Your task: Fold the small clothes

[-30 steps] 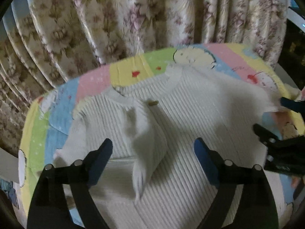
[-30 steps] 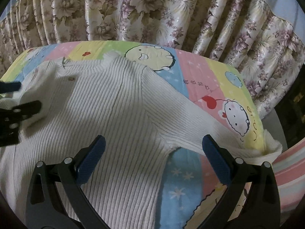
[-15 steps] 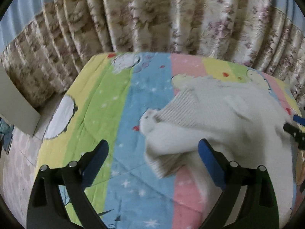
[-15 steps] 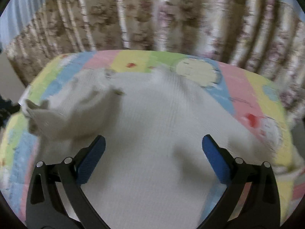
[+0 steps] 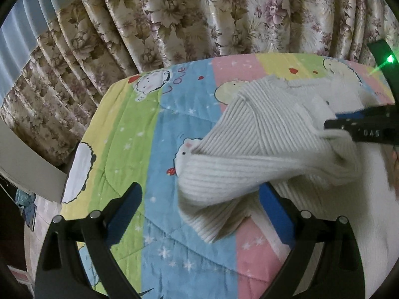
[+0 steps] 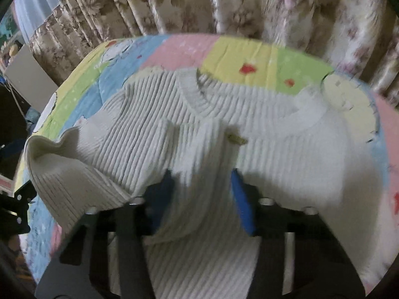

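- A cream ribbed sweater (image 6: 189,114) lies on a bed with a quilt (image 5: 154,149) of pastel stripes and cartoon animals. Flowered curtains (image 5: 189,17) hang behind the bed's far edge.
- The sweater's body is spread over the middle and right of the bed, neckline (image 6: 199,99) toward the far edge. The left side of the quilt is bare.
- The right hand-held gripper (image 6: 202,196) has its 2 blue-padded fingers drawn close on a fold of the sweater's left sleeve (image 5: 249,172), pinching knit between them.
- From the left camera that gripper (image 5: 354,127) enters at the right edge, with the sleeve bunched just under it and the cuff end drooping toward the near edge.
- This looks like the sleeve being carried across the chest, the usual first fold that makes the garment narrower.
- The left hand-held gripper (image 5: 199,206) has its fingers wide apart and holds nothing. It hovers over the quilt with the loose cuff hanging between the fingers, probably ready to steady or smooth it.
- The right camera is motion-blurred, so the exact grip point is hard to read.
- A small yellowish object (image 6: 237,139) sits on the chest; I cannot identify it.
- The hem and right sleeve are cut off or hidden.
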The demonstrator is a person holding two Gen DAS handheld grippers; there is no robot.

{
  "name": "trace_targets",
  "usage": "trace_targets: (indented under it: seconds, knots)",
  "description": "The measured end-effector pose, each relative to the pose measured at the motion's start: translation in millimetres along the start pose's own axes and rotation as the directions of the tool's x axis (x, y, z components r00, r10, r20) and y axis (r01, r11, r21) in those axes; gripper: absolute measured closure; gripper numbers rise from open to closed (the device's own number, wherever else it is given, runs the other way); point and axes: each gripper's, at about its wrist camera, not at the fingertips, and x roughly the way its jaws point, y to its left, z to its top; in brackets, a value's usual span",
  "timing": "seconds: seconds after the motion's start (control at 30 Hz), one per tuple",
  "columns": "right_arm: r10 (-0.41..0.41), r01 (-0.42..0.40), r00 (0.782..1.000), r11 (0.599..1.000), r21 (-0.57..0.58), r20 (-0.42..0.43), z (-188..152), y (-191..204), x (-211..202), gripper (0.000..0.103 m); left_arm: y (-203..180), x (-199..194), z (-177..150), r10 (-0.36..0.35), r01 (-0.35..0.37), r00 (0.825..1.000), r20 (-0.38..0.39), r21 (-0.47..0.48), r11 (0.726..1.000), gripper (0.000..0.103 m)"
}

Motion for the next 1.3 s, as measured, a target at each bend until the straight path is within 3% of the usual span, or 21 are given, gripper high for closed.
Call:
trace_targets:
  seconds: [0.1, 0.23, 0.4, 0.5, 0.6, 0.73, 0.8, 0.87, 0.93, 1.07, 1.13, 1.2, 1.3]
  knots:
    - [0.017, -0.017, 0.999, 1.0, -0.002, 0.033, -3.6, 4.2, -3.2, 0.09, 2.4, 0.9, 6.2, -0.007, 0.007, 1.0, -0.005, -0.027, 1.0, 0.008]
    - [-0.003, -0.006, 0.99, 0.998, 0.067, 0.142, -12.5, -4.0, -36.8, 0.091, 5.1, -4.4, 12.2, -0.026, 0.026, 1.0, 0.007, -0.056, 0.998, 0.008]
    - [-0.04, -0.056, 0.958, 0.944, 0.325, 0.282, -49.1, -32.2, -115.6, 0.091, -8.0, -5.5, 20.1, -0.029, 0.029, 0.999, 0.018, -0.029, 0.999, 0.008]
    - [-0.14, 0.009, 0.958, 0.889, 0.459, 0.251, -68.2, -50.1, -136.8, 0.091, -20.9, 0.2, 25.5, -0.033, 0.033, 0.999, 0.011, -0.011, 0.999, 0.008]
    - [-0.257, 0.143, 0.953, 0.846, 0.513, 0.158, -75.5, -71.8, -122.1, 0.09, -34.7, 11.2, 28.6, -0.054, 0.054, 0.998, -0.013, 0.006, 0.999, 0.008]
    - [-0.248, 0.192, 0.968, 0.808, 0.557, 0.027, -88.8, -106.5, -83.7, 0.082, -48.0, 16.7, 28.4, -0.037, 0.038, 0.999, -0.025, 0.048, 0.998, 0.008]
    - [-0.228, 0.173, 0.973, 0.809, 0.561, 0.028, -97.5, -111.8, -86.5, 0.076, -50.0, 18.4, 27.8, -0.034, 0.035, 0.999, -0.028, 0.055, 0.998, 0.008]
    - [-0.211, 0.144, 0.976, 0.826, 0.545, 0.061, -103.8, -114.4, -101.0, 0.05, -50.0, 20.9, 27.5, -0.024, 0.026, 0.999, -0.036, 0.057, 0.998, 0.008]
    - [-0.217, 0.141, 0.972, 0.845, 0.515, 0.089, -107.6, -116.1, -115.7, 0.04, -49.0, 22.0, 27.9, -0.018, 0.02, 0.999, -0.039, 0.056, 0.998, 0.008]
    - [-0.234, 0.197, 0.965, 0.944, 0.264, 0.118, -95.6, -116.2, -132.2, 0.035, -47.8, 24.3, 28.5, -0.016, 0.019, 0.999, -0.048, 0.05, 0.999, 0.008]
    - [-0.181, 0.168, 0.977, 0.978, 0.119, 0.108, -81.4, -116.4, -125.0, 0.035, -49.2, 24.0, 28.3, -0.019, 0.022, 0.999, -0.051, 0.05, 0.999, 0.008]
    - [-0.11, 0.109, 0.992, 0.994, 0.02, 0.058, -68.6, -122.6, -110.6, 0.035, -51.6, 22.7, 27.9, -0.022, 0.025, 0.998, -0.05, 0.059, 0.998, 0.008]
    - [-0.112, 0.106, 0.992, 0.989, -0.099, -0.051, -49.3, -129.5, -86.5, 0.035, -56.4, 22.8, 27.0, -0.008, 0.012, 0.999, -0.049, 0.082, 0.997, 0.008]
